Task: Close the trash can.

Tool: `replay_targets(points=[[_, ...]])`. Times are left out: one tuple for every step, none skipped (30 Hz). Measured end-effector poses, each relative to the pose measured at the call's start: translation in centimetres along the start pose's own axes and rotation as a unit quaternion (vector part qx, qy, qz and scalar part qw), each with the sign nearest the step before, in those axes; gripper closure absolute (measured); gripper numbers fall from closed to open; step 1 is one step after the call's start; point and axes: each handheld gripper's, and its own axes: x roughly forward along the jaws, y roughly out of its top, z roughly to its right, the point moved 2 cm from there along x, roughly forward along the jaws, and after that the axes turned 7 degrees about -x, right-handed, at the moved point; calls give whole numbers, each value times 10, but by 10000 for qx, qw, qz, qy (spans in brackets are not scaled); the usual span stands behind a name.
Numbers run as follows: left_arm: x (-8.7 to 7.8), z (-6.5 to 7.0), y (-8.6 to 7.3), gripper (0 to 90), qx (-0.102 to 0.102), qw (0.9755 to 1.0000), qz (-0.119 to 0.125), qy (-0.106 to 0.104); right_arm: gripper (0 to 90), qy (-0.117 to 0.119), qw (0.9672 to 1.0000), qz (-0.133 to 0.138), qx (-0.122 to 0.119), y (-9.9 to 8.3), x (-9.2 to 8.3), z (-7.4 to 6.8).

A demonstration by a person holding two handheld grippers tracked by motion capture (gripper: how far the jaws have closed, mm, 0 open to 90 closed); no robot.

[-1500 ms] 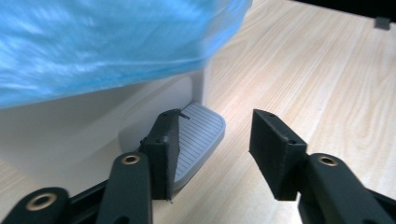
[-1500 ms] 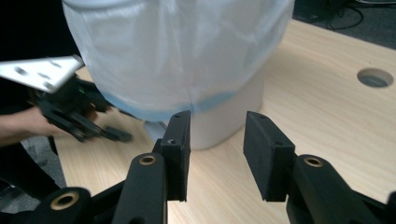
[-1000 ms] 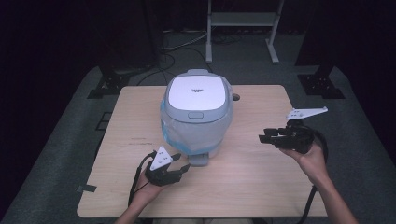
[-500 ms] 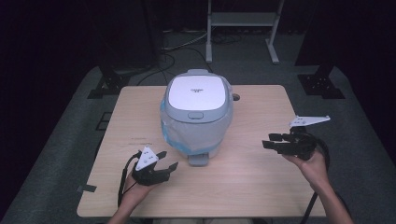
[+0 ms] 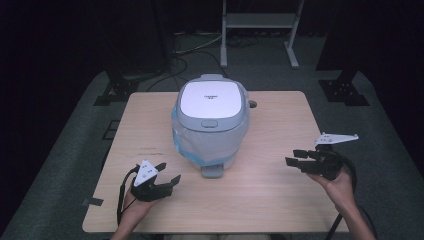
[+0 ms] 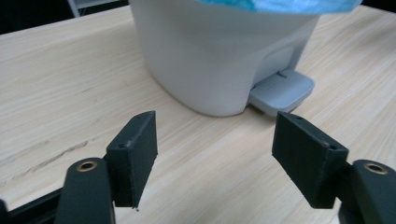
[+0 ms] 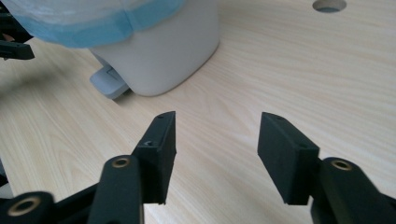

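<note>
While both pairs of tongs stand apart from it, the white, round-bodied plastic rice cooker (image 5: 211, 120) with its grey-rimmed lid shut is seen at the middle of the pale wooden table (image 5: 280, 210), nearer the far edge than the near one. A translucent wrap edged in blue (image 5: 192, 150) is draped round its body below the lid, and a small grey tab (image 5: 213, 171) juts from its base toward the near edge.

The left gripper (image 5: 167, 176) is held near the near-left corner; its jaws have just been opening, are set wide, and nothing is caught between them. From it the cooker lies forward and to the right, with the grey tab the closest part. The right gripper (image 5: 292, 157) is held by the right edge, pointed across the table at the cooker's side; its jaws have likewise just been opening, stand wide, and are empty. The left gripper is judged slightly the nearer of the two. The cooker's longer axis is judged to run from the near edge to the far edge.

A short line of grey lettering (image 5: 210, 95) is printed on the lid, but it cannot be read.
</note>
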Motion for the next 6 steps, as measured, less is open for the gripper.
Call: replay_targets(points=[[0,0,-1,291,-13,10000,-4,13,409,-29,10000,3,16,-3,0,0],[1,-1,-1,291,-24,10000,3,26,392,-37,10000,0,63,-5,0,0],[1,-1,-1,290,-22,10000,7,44,366,-52,9999,13,104,-8,0,0],[1,-1,-1,286,-34,10000,28,57,346,-59,9999,22,139,-11,-1,-1],[2,-1,-1,282,-34,10000,36,60,335,-75,9998,72,155,-13,-1,-3],[2,-1,-1,281,-37,10000,35,55,326,-85,9998,103,148,-16,-2,-4]])
